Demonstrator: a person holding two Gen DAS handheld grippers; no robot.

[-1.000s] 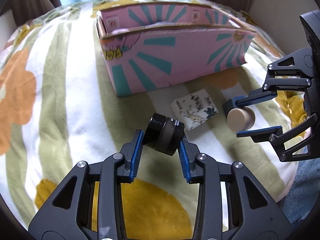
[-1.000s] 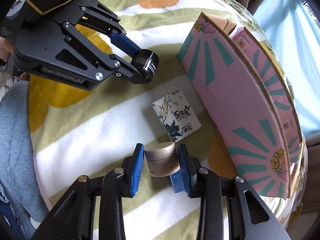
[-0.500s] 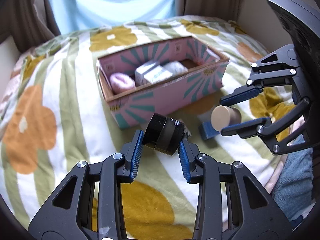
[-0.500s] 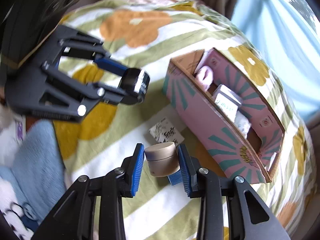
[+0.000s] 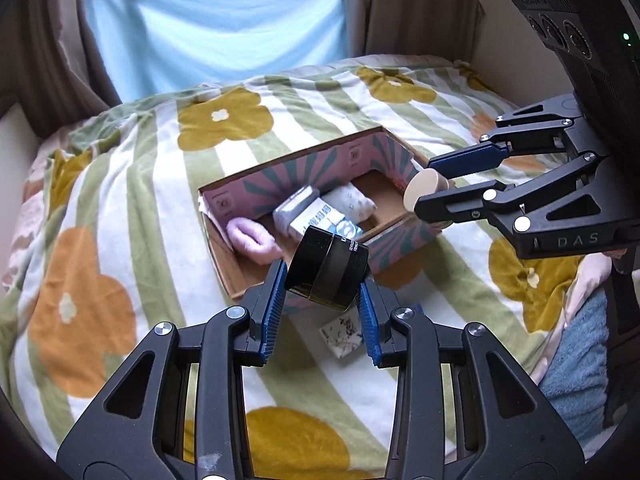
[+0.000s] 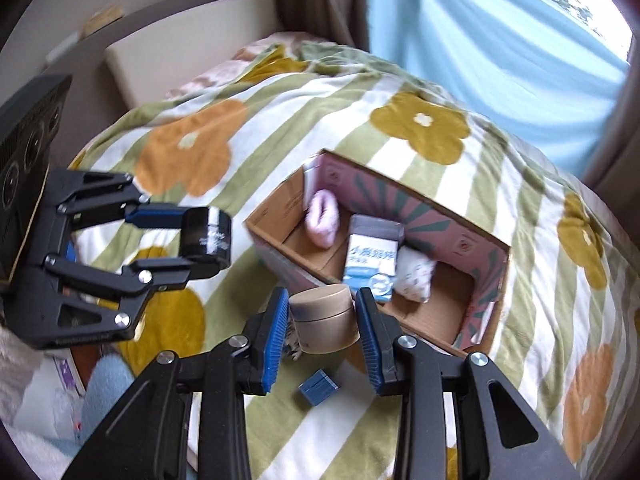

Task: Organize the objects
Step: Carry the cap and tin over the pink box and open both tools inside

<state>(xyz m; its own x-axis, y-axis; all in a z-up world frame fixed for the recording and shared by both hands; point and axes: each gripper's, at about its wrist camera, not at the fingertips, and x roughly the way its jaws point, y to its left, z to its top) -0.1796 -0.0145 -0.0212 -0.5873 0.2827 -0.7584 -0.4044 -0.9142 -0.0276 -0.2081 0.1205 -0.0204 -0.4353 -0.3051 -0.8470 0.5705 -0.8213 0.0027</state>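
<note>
Left hand-held gripper (image 5: 322, 296): blue pads closed against a black jar (image 5: 328, 274), jar tilted, held in the air above the near wall of the box; same jar seen from the right wrist view (image 6: 206, 236), clear of the bedding.
Right hand-held gripper (image 6: 322, 320): pads closed on a beige jar (image 6: 324, 318), lid upward; from the left wrist view the beige jar (image 5: 425, 192) hangs over the right end of the box.
Cardboard box (image 6: 486, 280): pink outside with teal rays, plain brown inside, open top, resting on the bed; contents: pink fluffy item (image 6: 323, 220) at one end; white and blue packet (image 6: 372, 266) in the middle; white patterned pouch (image 6: 414, 274) just beside the packet.
Small blue box (image 6: 319, 387): on the blanket, below the right gripper, outside the cardboard box.
White printed card box (image 5: 344, 336): on the blanket, below the left gripper.
Blanket (image 5: 120, 208): green and white stripes, orange and mustard flowers, covering the bed.
</note>
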